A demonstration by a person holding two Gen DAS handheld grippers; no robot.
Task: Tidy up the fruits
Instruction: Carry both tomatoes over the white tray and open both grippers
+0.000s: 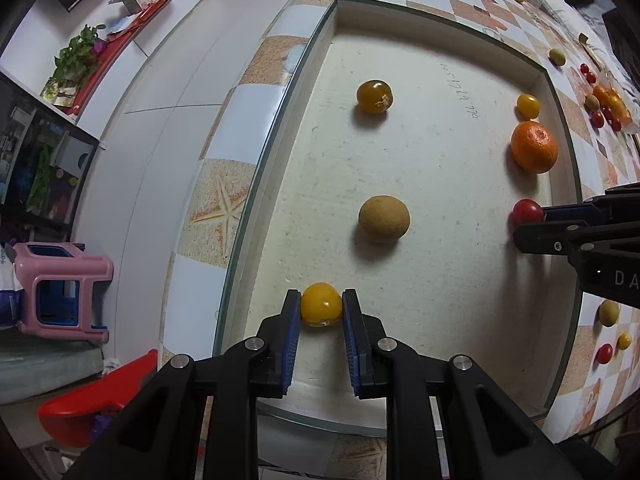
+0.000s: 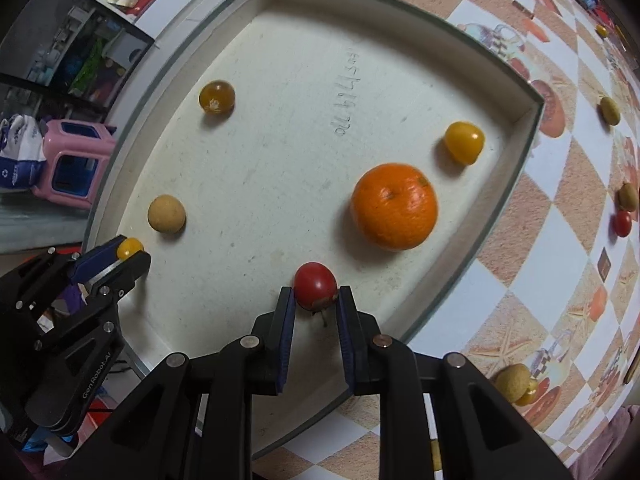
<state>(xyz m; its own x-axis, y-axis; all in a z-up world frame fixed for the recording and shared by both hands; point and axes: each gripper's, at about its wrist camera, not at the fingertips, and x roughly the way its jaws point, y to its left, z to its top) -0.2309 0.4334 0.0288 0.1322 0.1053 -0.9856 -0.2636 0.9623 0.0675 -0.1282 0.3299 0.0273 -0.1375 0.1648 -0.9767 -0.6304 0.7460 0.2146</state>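
Note:
A shallow white tray lies on the tiled table. My left gripper is shut on a yellow cherry tomato over the tray's near left edge; it shows in the right wrist view. My right gripper is shut on a red cherry tomato near the tray's right side. In the tray lie an orange, a tan round fruit, a dark yellow tomato and a yellow tomato.
Loose fruits lie on the table right of the tray: a pile of red tomatoes and oranges, a tan fruit, a red tomato. A pink stool and red bowl sit on the floor to the left.

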